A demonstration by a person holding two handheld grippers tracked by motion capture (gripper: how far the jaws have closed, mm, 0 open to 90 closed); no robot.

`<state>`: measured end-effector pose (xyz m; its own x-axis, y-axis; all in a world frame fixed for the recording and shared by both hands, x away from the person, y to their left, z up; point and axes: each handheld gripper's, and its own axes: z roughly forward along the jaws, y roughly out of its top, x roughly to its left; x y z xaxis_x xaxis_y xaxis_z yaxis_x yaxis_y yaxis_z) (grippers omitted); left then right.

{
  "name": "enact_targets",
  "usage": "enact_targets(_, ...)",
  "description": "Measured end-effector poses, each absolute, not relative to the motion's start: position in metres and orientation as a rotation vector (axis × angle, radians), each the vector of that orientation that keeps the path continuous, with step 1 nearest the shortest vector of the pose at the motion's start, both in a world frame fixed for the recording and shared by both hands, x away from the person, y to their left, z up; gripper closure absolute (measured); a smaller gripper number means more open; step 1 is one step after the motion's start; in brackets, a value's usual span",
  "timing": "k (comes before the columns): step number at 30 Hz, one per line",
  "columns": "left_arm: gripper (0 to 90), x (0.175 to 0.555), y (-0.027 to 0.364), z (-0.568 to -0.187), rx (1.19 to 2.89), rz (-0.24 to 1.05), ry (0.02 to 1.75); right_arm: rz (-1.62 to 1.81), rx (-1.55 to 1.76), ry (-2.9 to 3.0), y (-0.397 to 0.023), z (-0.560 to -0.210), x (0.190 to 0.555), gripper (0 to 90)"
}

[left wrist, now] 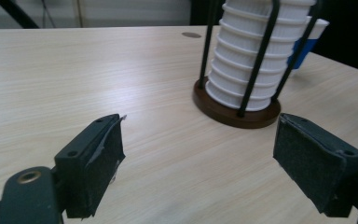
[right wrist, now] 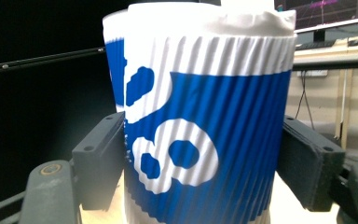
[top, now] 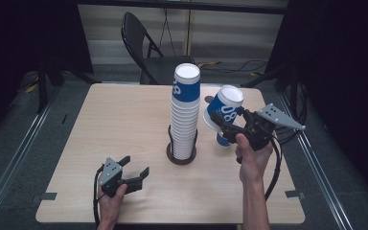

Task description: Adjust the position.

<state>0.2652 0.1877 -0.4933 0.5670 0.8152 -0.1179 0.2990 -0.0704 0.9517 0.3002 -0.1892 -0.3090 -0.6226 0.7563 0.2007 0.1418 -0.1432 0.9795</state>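
Cup [right wrist: 200, 135] sits clamped in right tool [top: 230, 125]; left tool [top: 132, 172] gapes empty.

Both grippers, left gripper [top: 135, 168] and right gripper [top: 219, 120], are black with padded, screw-fastened jaws, grey three-cornered plates behind the claw and trailing black cables.

Bright light falls from above onto my table [top: 124, 120], and the room around it is very dark, almost black. The wood shines pale, with a soft white glow in the left gripper view. My hands and the cup stack [top: 186, 115] make only small, soft shadows. The high view looks a little fuzzy all over. In the right gripper view the cup [right wrist: 205, 121] is so near that its top edge glows white and blurry, and the room behind it is soft. My fingers [left wrist: 98, 163] look blurry at the bottom edges.
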Motion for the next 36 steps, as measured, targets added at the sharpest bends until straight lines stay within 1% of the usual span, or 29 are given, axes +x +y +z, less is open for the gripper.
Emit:
enact_targets(6, 15.6, 0.263, 0.181, -0.485, 1.614, 0.537, 0.921, 1.814, 1.036, 1.715, -0.184, -0.326, 0.295, 23.0)
enact_targets(8, 15.7, 0.264, 0.178, -0.482, 1.623, 0.548, 0.917, 1.812, 1.042, 1.719, -0.183, -0.33, 0.293, 23.0)
enact_targets(12, 16.2, 0.264, 0.172, -0.477, 1.626, 0.523, 0.904, 1.816, 1.065, 1.733, -0.184, -0.34, 0.289, 23.0)
enact_targets(17, 20.3, 0.264, 0.167, -0.474, 1.626, 0.493, 0.877, 1.808, 1.109, 1.764, -0.184, -0.359, 0.286, 23.0)
enact_targets(21, 20.6, 0.263, 0.164, -0.475, 1.628, 0.471, 0.868, 1.818, 1.124, 1.781, -0.182, -0.37, 0.285, 23.1)
enact_targets(23, 23.2, 0.262, 0.163, -0.476, 1.633, 0.467, 0.856, 1.83, 1.135, 1.789, -0.18, -0.375, 0.285, 23.0)
enact_targets(27, 24.2, 0.261, 0.16, -0.478, 1.638, 0.462, 0.849, 1.831, 1.145, 1.817, -0.172, -0.384, 0.282, 23.0)
enact_targets(31, 27.2, 0.259, 0.158, -0.477, 1.642, 0.469, 0.832, 1.841, 1.157, 1.836, -0.165, -0.389, 0.283, 23.0)
enact_targets(33, 28.6, 0.26, 0.158, -0.476, 1.643, 0.436, 0.837, 1.855, 1.166, 1.848, -0.161, -0.39, 0.283, 23.1)
enact_targets(36, 33.5, 0.258, 0.157, -0.475, 1.627, 0.426, 0.826, 1.872, 1.177, 1.855, -0.155, -0.392, 0.282, 23.1)
